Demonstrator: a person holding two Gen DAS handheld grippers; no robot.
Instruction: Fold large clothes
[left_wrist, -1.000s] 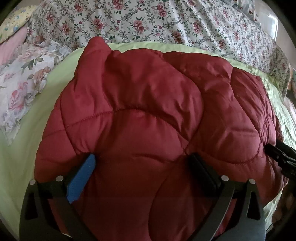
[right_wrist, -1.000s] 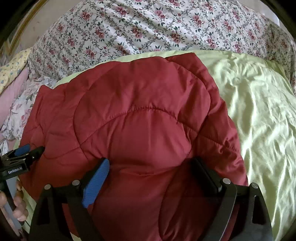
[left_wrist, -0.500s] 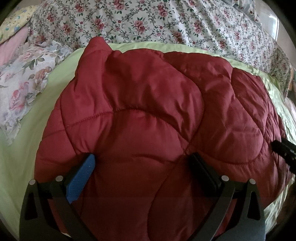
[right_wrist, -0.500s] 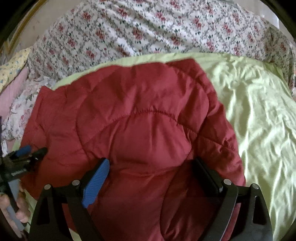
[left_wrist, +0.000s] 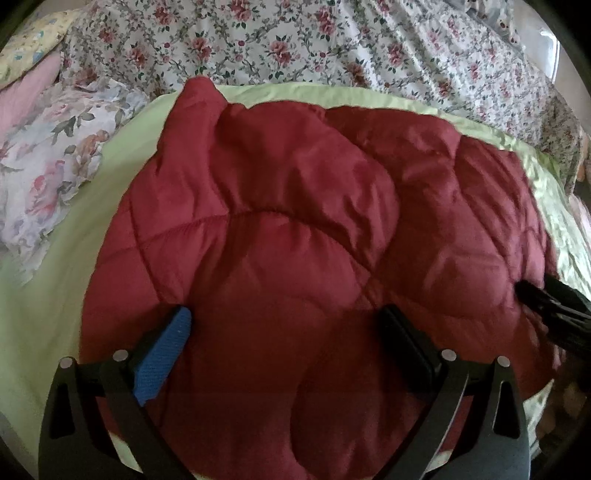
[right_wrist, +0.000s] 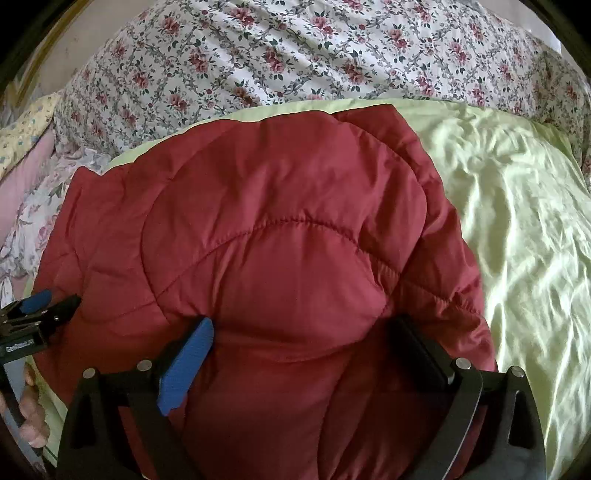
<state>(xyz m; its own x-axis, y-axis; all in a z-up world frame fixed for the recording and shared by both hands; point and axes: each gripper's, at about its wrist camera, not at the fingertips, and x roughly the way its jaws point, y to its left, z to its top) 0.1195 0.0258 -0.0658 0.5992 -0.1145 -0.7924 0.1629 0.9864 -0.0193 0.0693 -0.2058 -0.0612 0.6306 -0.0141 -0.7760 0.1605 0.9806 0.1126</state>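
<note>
A red quilted jacket (left_wrist: 295, 258) lies spread on a pale green sheet (right_wrist: 517, 221) on the bed, bulging up between and ahead of both pairs of fingers. Left gripper (left_wrist: 284, 332): fingers spread wide, blue pad (left_wrist: 162, 358) on one side and black pad (left_wrist: 406, 343) on the other, both pressed against the puffed fabric, which fills the gap between them; nothing is pinched. Right gripper (right_wrist: 306, 343): same posture, fingers released and far apart, blue pad (right_wrist: 184, 365) and black pad (right_wrist: 421, 350) flanking a mound of the jacket. In the left wrist view the right gripper's black tip shows at the jacket's edge, off beyond the black finger. In the right wrist view the left gripper (right_wrist: 37, 314) sits off beyond the blue finger at the jacket's other edge, with the person's hand (right_wrist: 33, 413) below it. Past the fingertips, beyond the jacket, a rose-print floral cover (left_wrist: 295, 44) runs across the bed. A second floral cloth (left_wrist: 48, 173) lies off beyond the left blue finger.
</note>
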